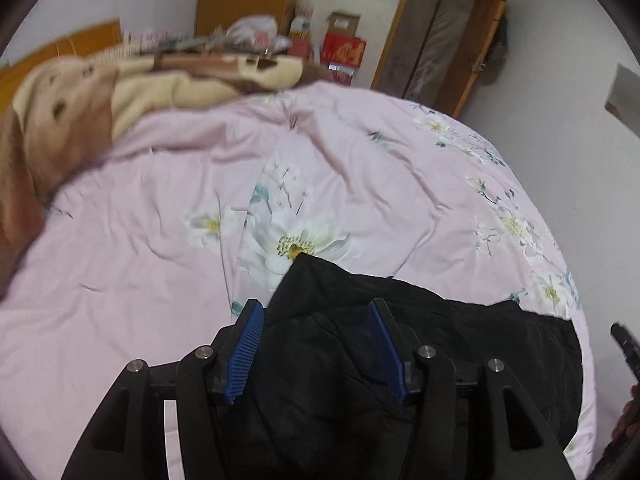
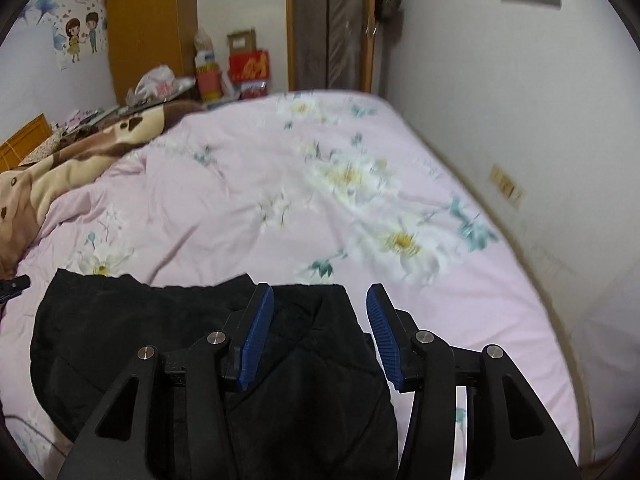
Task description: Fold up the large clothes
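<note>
With both tools spread wide over the black garment [image 1: 400, 360], the step in hand appears to be a grasp. The left gripper [image 1: 318, 346] and right gripper [image 2: 320, 334] each straddle fabric, holding nothing. Next: close on an edge. The garment lies on the pink floral quilt [image 2: 280, 200]; beyond it stand a brown blanket [image 2: 80, 160] and wardrobe [image 2: 152, 28].

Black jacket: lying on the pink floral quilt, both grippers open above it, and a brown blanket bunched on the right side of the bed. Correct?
Not quite. The brown blanket is bunched on the left side, as the right wrist view shows. The black jacket, pink floral quilt and open left gripper and right gripper are as stated.
</note>
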